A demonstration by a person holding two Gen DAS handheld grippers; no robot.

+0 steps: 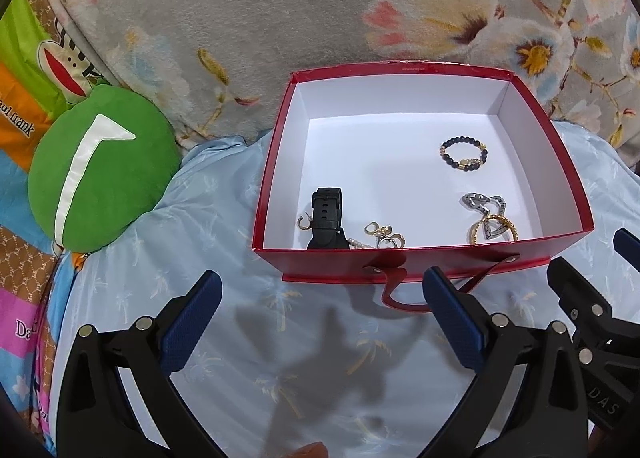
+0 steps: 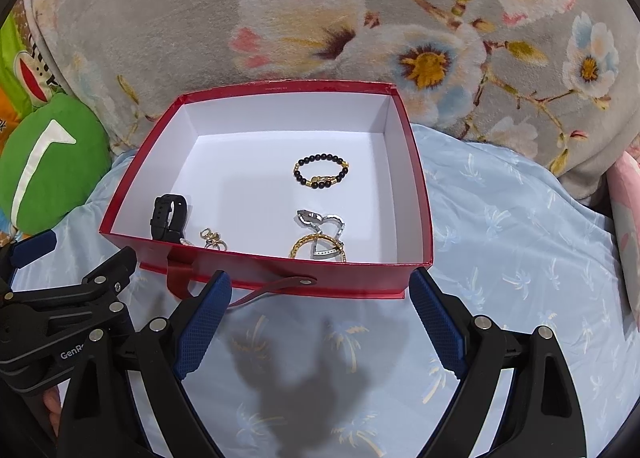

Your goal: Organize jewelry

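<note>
Left wrist fisheye showed the left gripper [image 1: 322, 312] with its jaws spread wide and empty above the pale blue bedsheet [image 1: 224, 194], just short of the red box [image 1: 400, 260]. Inside lay a black watch [image 1: 327, 218], small gold earrings [image 1: 384, 236], a beaded bracelet [image 1: 464, 154] and a silver heart piece [image 1: 486, 208] over a gold bangle [image 1: 496, 228]. The right gripper [image 2: 320, 312] likewise hung wide open and empty beside it. A green cushion [image 1: 100, 170] sat left of the box.
</note>
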